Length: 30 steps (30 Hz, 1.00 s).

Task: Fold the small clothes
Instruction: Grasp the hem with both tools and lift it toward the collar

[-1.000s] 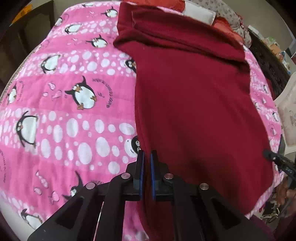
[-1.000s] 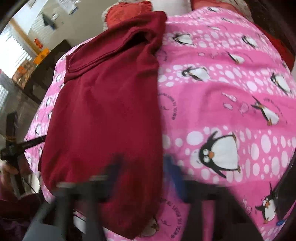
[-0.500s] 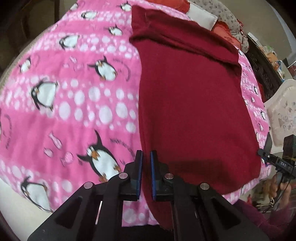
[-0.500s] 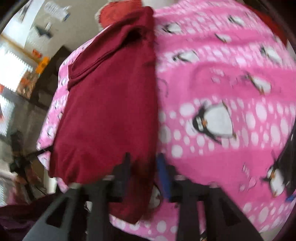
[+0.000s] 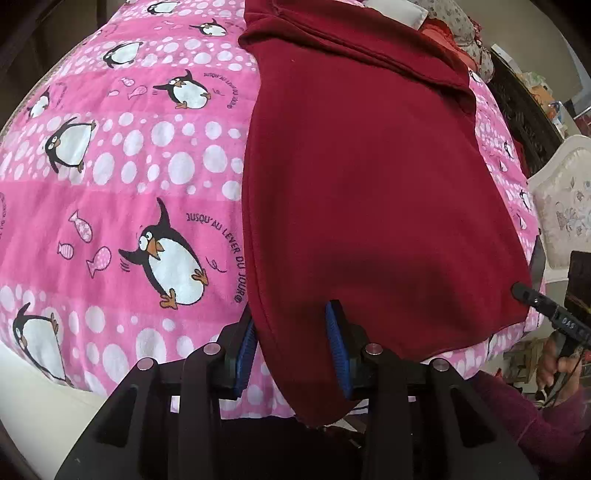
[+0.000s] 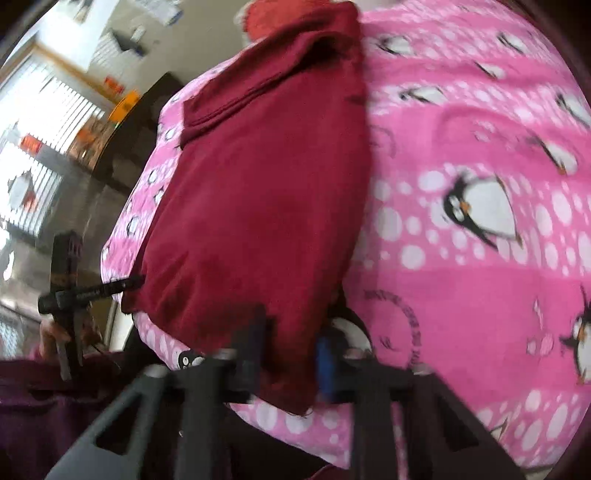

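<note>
Dark red garment (image 5: 369,192) lies flat on the pink penguin blanket (image 5: 122,192), long axis running away from both cameras, with a folded-over band at its far end. Its near hem hangs just over the blanket's near edge.

Left gripper (image 5: 291,354) sits at the garment's near left corner. Its jaws have just been opening and now stand a little apart, with the corner of the garment draped between the blue pads (image 5: 245,350). The cloth hangs loose there (not pinched, as far as the left wrist view shows).

Right gripper (image 6: 290,350) is at the garment's (image 6: 258,206) near right corner. Its jaws have just been closing and the gap is narrow, with the corner of the cloth between them. The right wrist view is motion-blurred, so whether the pads actually press the cloth cannot be told.

Each wrist view catches the other gripper at the garment's opposite near corner, held by a hand (image 5: 554,365) in a maroon sleeve (image 5: 535,424). Beyond the garment's far end sit orange-red fabric (image 5: 439,31) and a white pillow (image 5: 395,11).
</note>
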Available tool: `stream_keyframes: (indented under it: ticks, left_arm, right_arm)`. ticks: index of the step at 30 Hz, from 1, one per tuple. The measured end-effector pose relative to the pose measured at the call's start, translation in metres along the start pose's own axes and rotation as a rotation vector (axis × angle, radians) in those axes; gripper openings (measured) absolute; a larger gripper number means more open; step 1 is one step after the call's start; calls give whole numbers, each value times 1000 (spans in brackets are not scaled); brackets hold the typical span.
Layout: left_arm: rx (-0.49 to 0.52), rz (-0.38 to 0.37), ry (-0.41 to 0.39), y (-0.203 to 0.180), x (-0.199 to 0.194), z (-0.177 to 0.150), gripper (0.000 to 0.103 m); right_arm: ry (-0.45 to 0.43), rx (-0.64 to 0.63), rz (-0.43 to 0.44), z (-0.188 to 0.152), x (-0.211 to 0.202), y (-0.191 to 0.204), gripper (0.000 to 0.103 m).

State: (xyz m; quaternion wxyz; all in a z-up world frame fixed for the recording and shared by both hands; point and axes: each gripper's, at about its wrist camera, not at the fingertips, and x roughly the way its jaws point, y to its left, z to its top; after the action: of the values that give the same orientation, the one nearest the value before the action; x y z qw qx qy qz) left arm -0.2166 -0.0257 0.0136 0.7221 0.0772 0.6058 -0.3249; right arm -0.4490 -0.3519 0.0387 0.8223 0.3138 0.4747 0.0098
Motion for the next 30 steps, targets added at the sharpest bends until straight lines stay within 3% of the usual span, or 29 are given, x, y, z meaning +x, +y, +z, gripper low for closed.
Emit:
stream_keyframes:
  ticks: [8, 10, 11, 15, 20, 25, 30]
  left_arm:
    - [9, 21, -1, -5, 5, 1, 14]
    - [25, 34, 3, -8, 4, 1, 14]
    - [41, 34, 9, -12, 4, 2, 1]
    - [72, -86, -11, -21, -18, 18, 0]
    - [27, -171, -170, -12, -63, 68, 0]
    - [-66, -194, -260, 2, -70, 134, 0]
    - [-142, -197, -289, 11, -57, 204, 0]
  right_arm:
    - [31, 30, 35, 2, 10, 0, 30]
    - [31, 23, 43, 3, 9, 2, 23]
    - [19, 24, 63, 5, 7, 4, 17]
    - [-56, 19, 177, 28, -11, 17, 16]
    - [-167, 24, 291, 80, -29, 26, 16]
    - [-277, 23, 276, 146, -28, 30, 16]
    - [-330, 62, 247, 215, -12, 20, 15]
